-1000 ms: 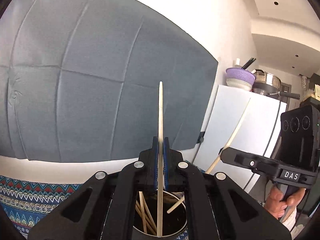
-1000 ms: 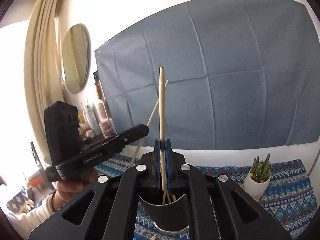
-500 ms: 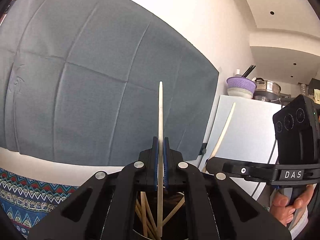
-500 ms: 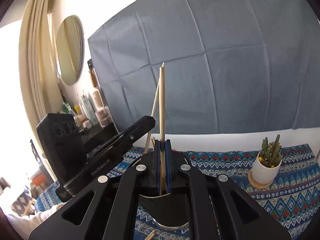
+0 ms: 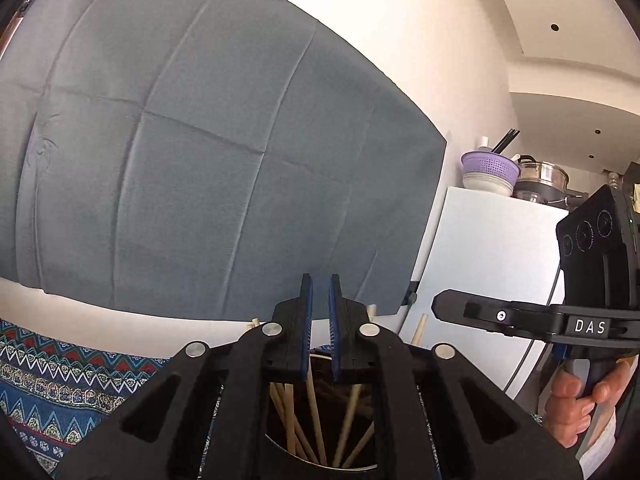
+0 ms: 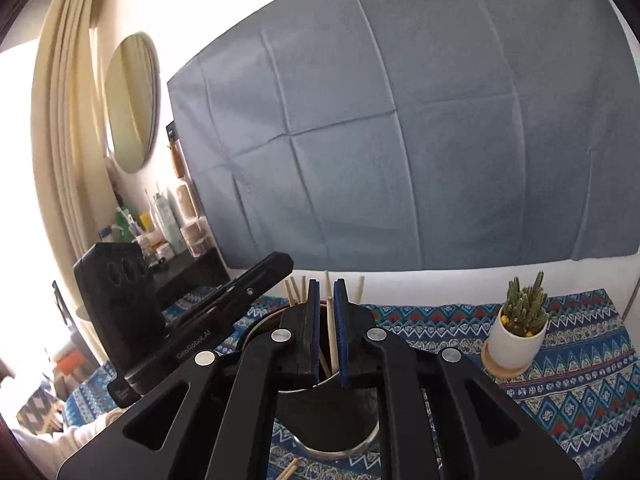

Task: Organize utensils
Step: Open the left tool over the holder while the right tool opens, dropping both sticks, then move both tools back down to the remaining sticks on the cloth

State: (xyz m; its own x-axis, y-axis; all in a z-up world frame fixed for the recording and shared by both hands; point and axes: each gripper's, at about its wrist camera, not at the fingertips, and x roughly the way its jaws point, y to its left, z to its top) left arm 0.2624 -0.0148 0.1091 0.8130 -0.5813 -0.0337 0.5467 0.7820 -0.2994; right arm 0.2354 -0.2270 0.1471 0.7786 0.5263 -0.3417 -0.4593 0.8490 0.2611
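A round metal holder stands under my left gripper and holds several wooden chopsticks. My left gripper is open and empty just above it. In the right wrist view the same holder sits below my right gripper, which is open. A chopstick stands loose between its blue pads, with more chopstick tips beside them. The other gripper shows in each view: the right one and the left one.
A patterned blue cloth covers the table. A small potted cactus stands on a coaster at the right. Loose chopsticks lie on the cloth near the holder. A white fridge stands far right, a grey sheet behind.
Both grippers have opened and let go of their chopsticks, which dropped down into the holder. Both grippers moved closer over the holder.
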